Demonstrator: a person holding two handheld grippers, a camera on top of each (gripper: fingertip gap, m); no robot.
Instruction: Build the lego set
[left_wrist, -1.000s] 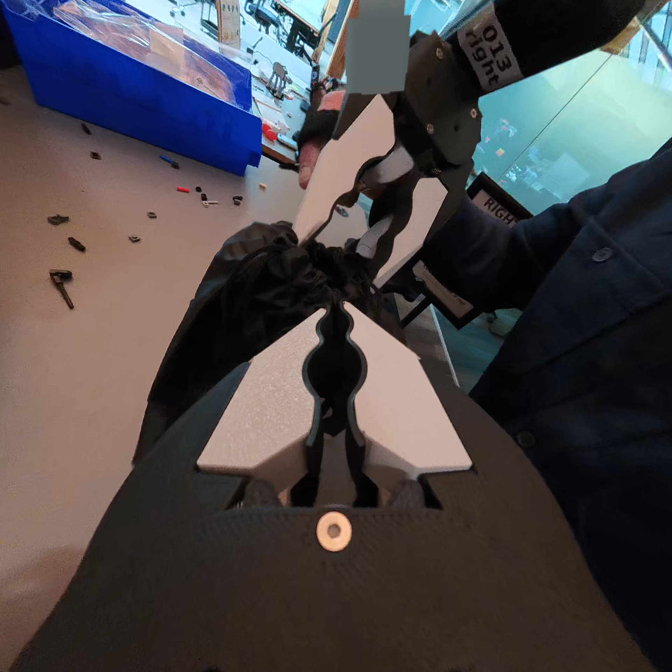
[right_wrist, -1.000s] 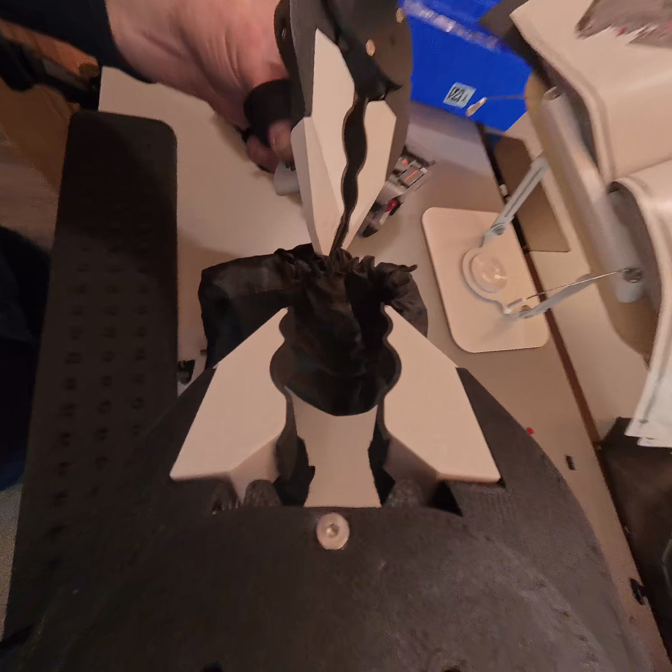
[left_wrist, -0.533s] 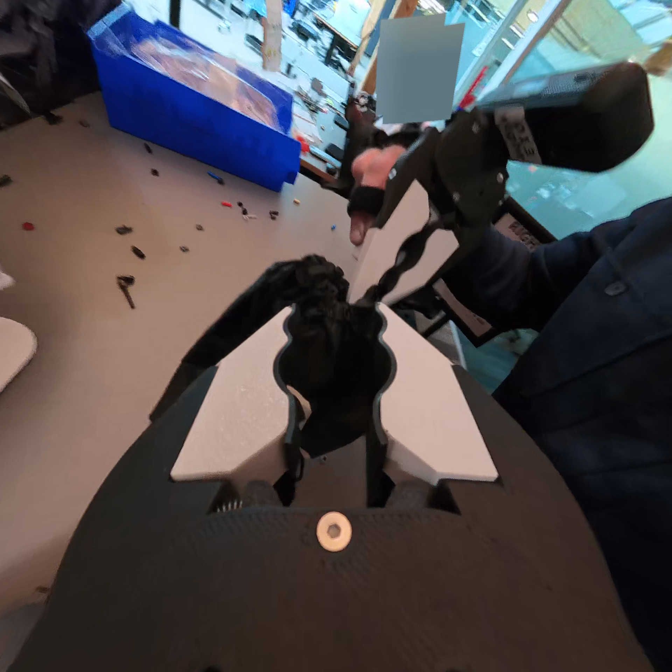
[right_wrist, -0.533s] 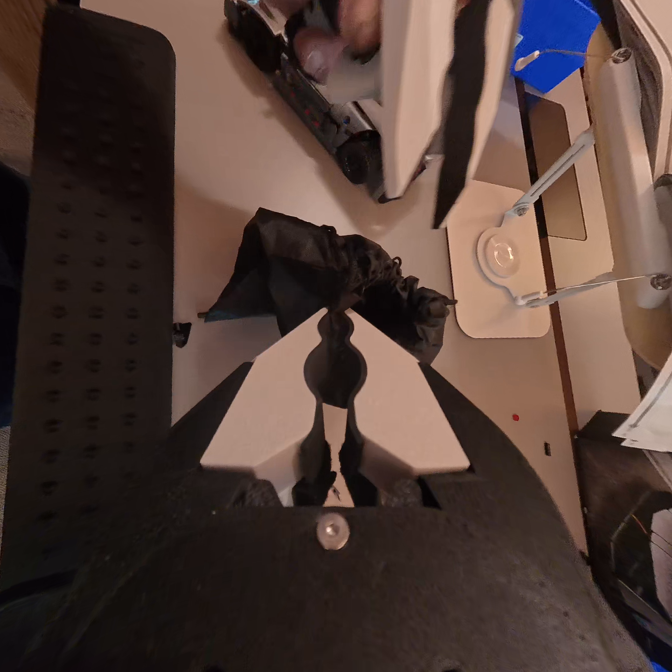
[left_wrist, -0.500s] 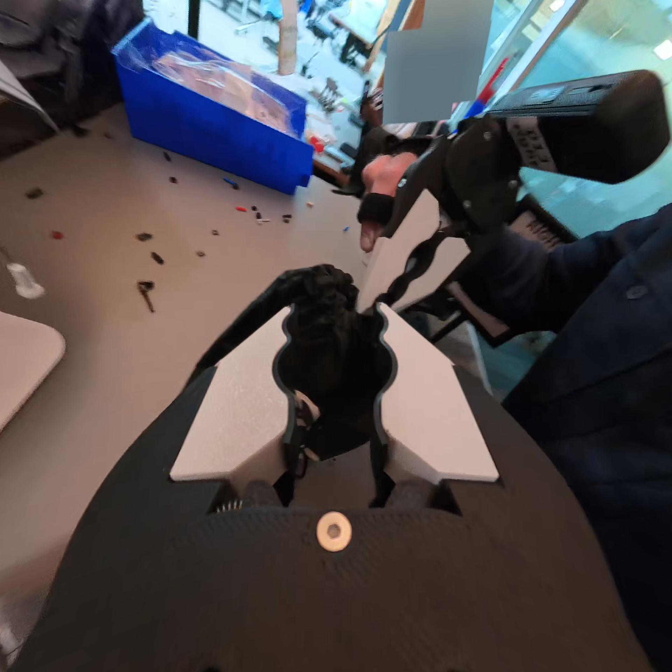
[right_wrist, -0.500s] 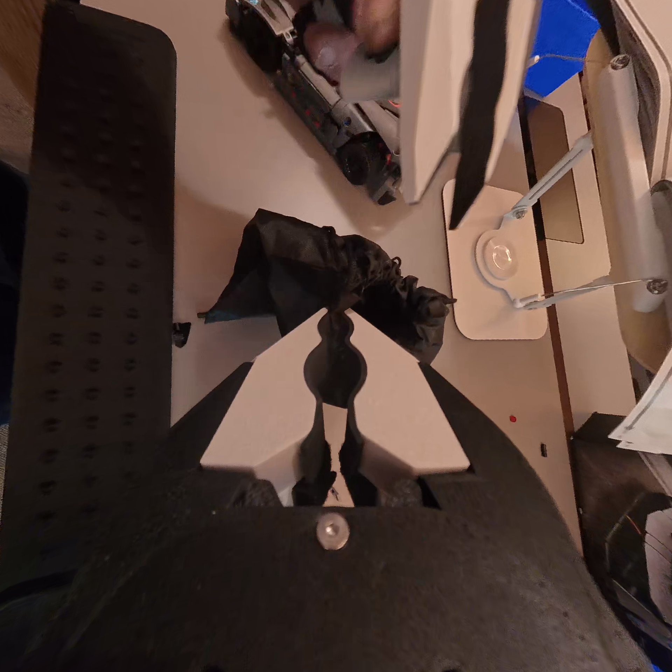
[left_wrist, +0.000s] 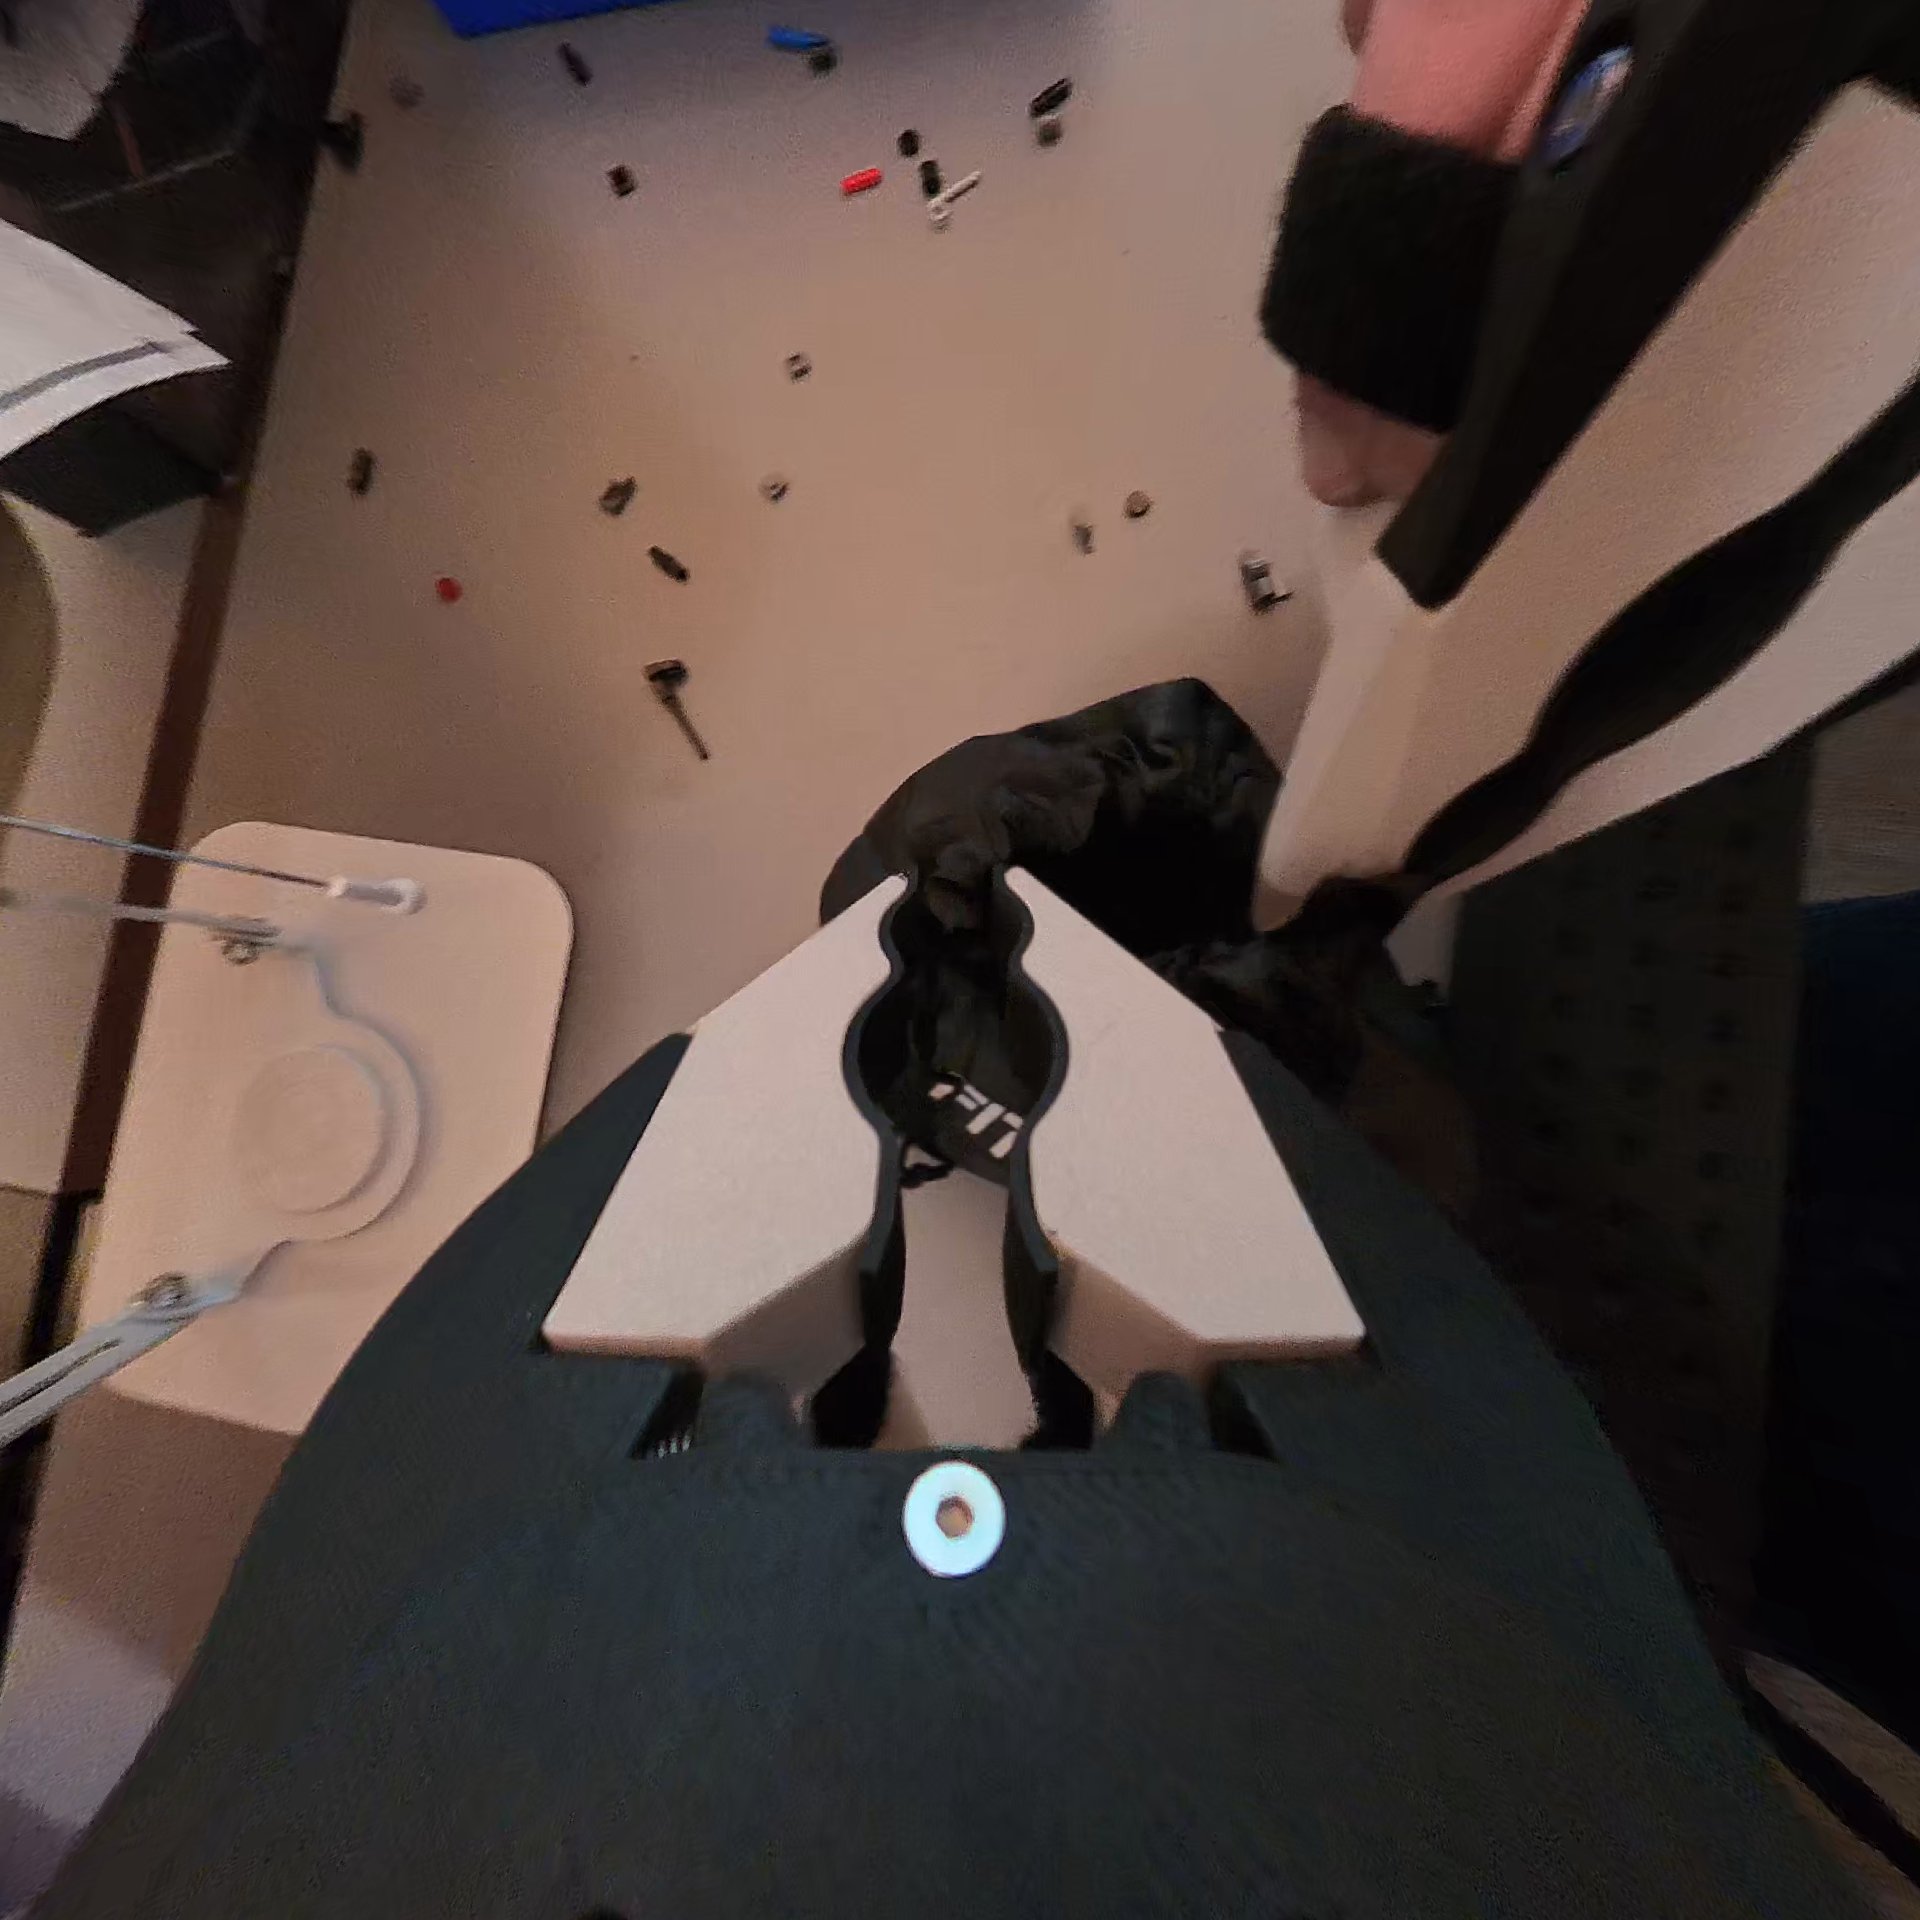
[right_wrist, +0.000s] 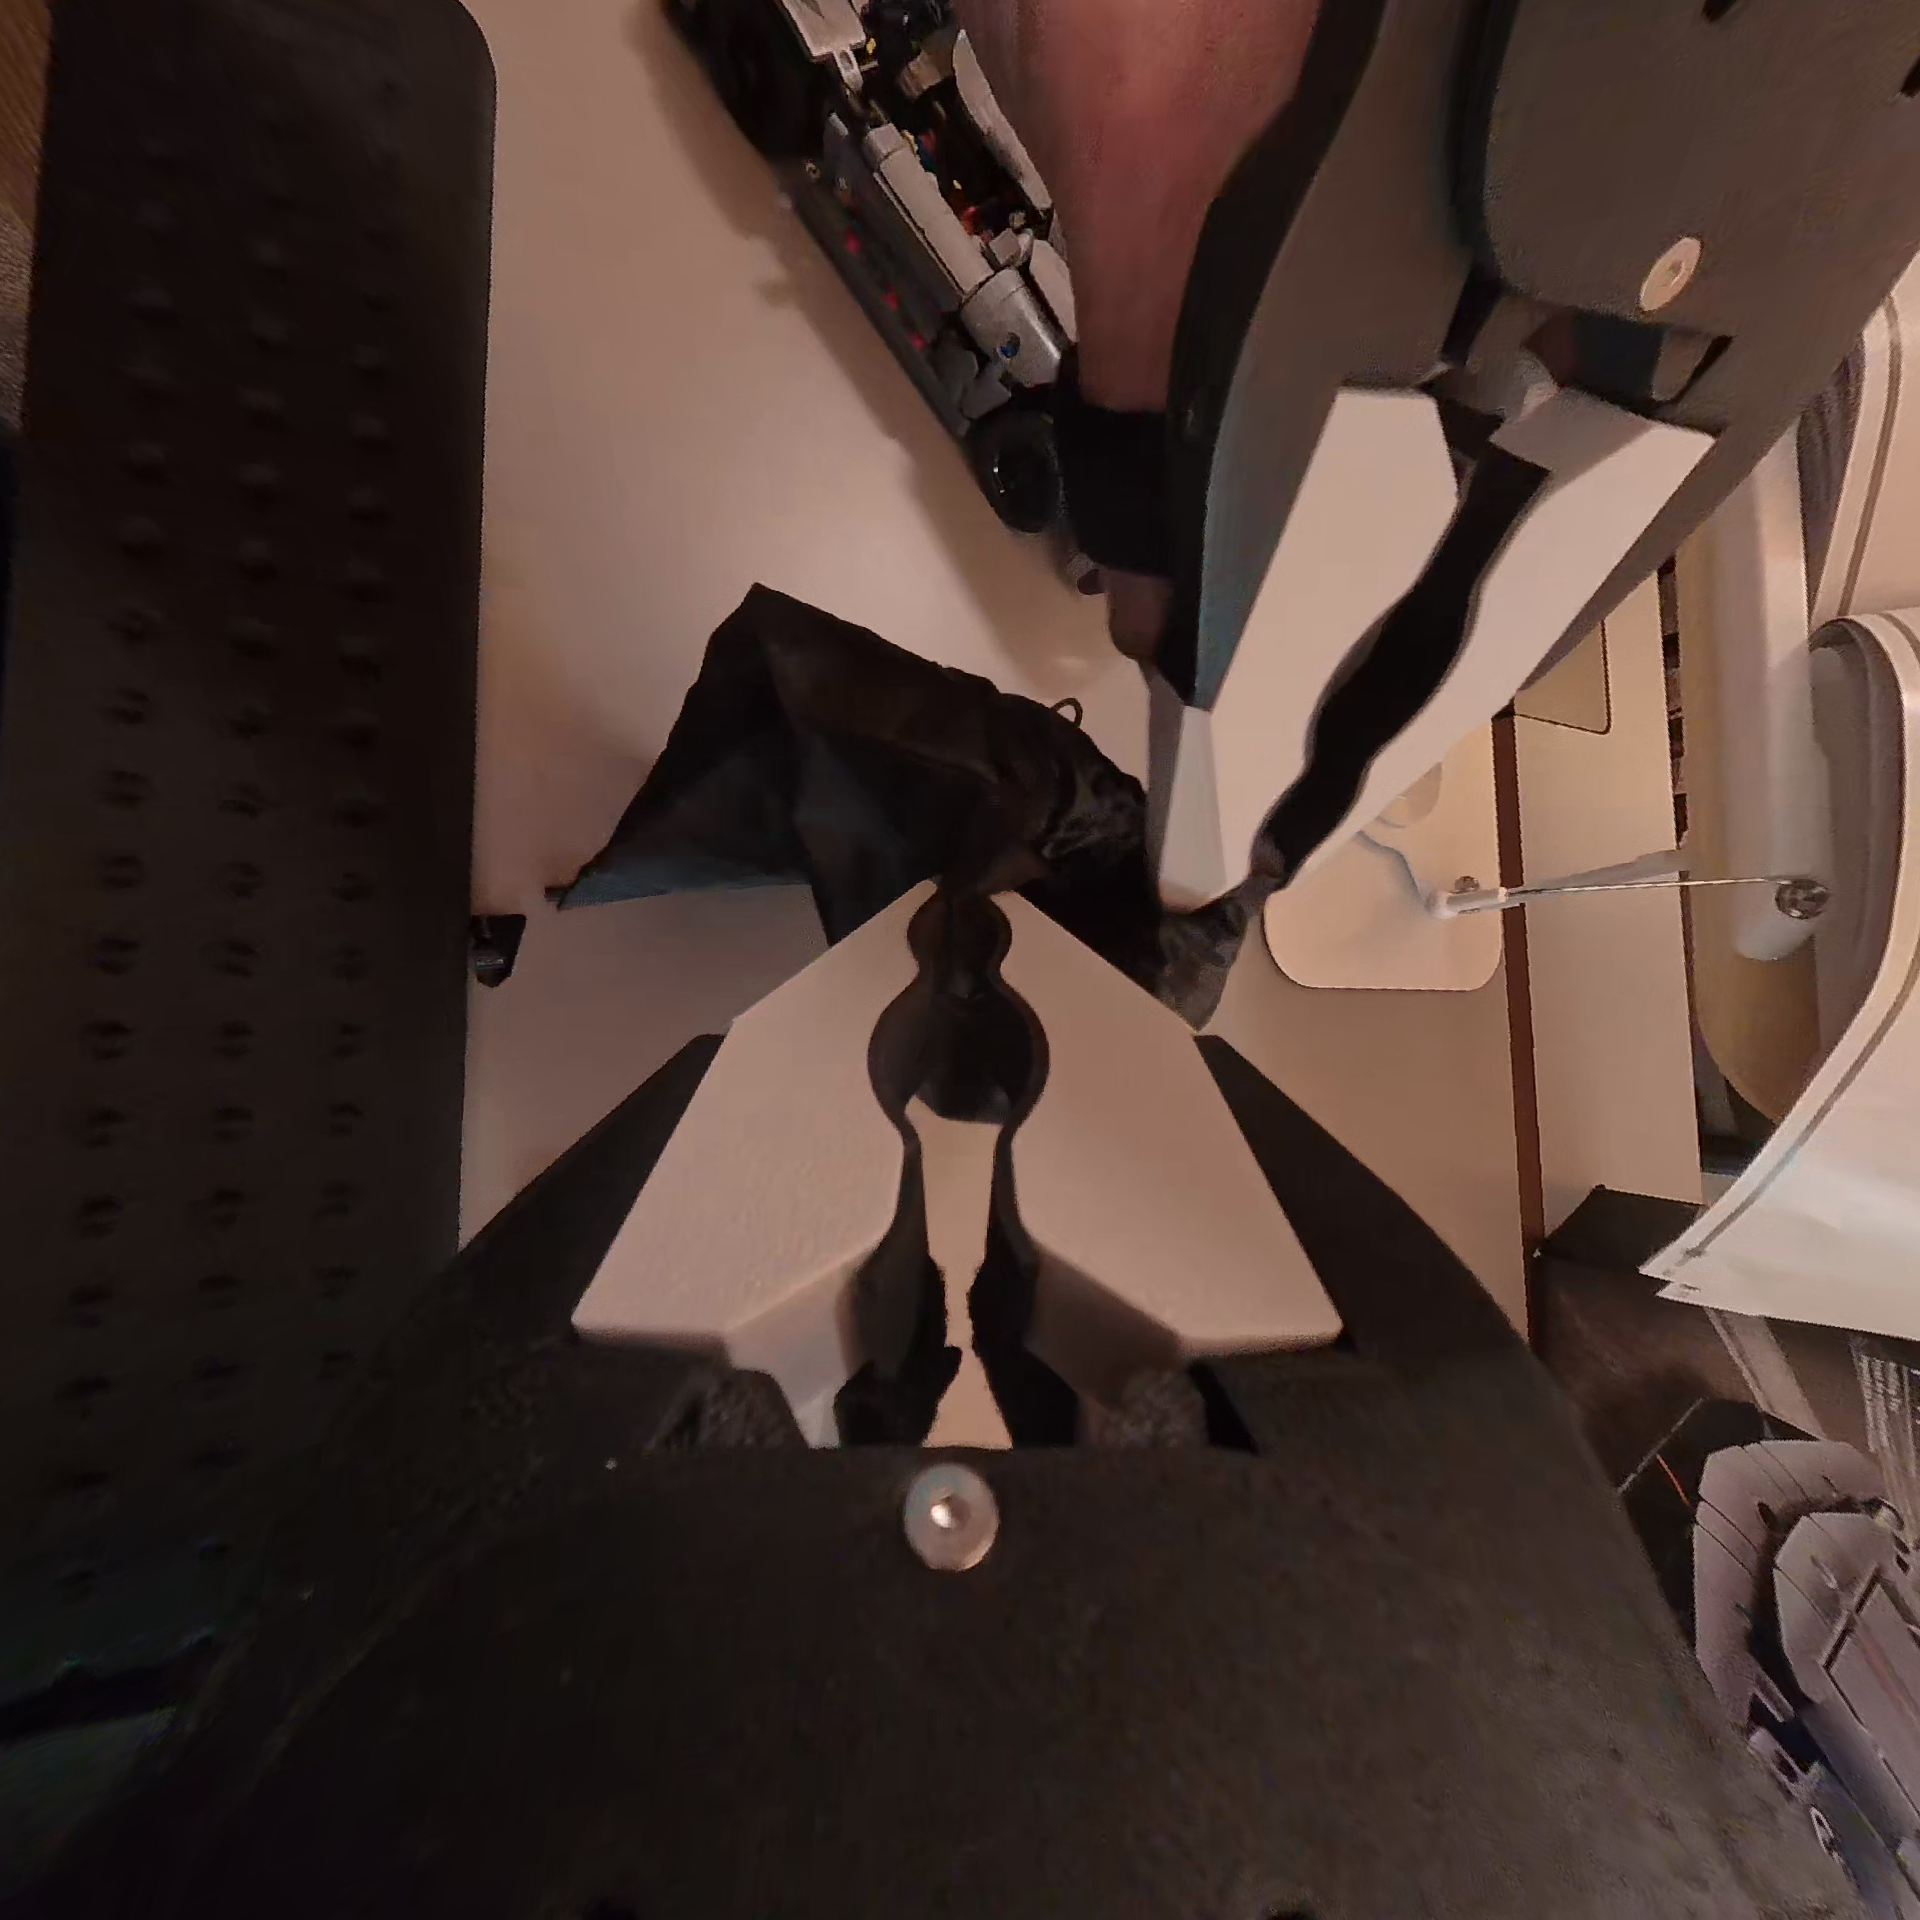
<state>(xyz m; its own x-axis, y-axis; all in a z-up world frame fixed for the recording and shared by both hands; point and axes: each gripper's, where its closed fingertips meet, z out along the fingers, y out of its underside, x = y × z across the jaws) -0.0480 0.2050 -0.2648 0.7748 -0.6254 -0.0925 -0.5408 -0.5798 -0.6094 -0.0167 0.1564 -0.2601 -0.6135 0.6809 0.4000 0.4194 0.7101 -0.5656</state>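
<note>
Left gripper (left_wrist: 954, 894): clenched on a bunched fold of the black fabric pouch (left_wrist: 1091, 790), cloth filling the gap between its white fingers (left_wrist: 748, 1132). Pouch lies crumpled on the pale surface (left_wrist: 935, 416), directly ahead of the tips.

Right gripper (right_wrist: 961, 899): also pinched onto the pouch (right_wrist: 831, 769), gathered cloth caught at the tips. In the right wrist view, the left gripper (right_wrist: 1242, 873) comes in from the upper right, its tips meeting the pouch's far end. Each gripper grasps a different end of the same pouch.

In the left wrist view, the right gripper (left_wrist: 1351, 883) enters from the upper right, a hand (left_wrist: 1413, 62) in a black wrist strap behind it.

Farther out, left wrist view: loose lego pieces (left_wrist: 675, 696) scattered across the surface, mostly black, a few red (left_wrist: 860, 182), one blue (left_wrist: 795, 40). White stand base (left_wrist: 343, 1091) with metal wire arms to the left.

Right wrist view: partly built lego vehicle (right_wrist: 935, 239), grey and black, lying on the surface beyond the pouch. Dark perforated panel (right_wrist: 249, 623) along the left edge.
</note>
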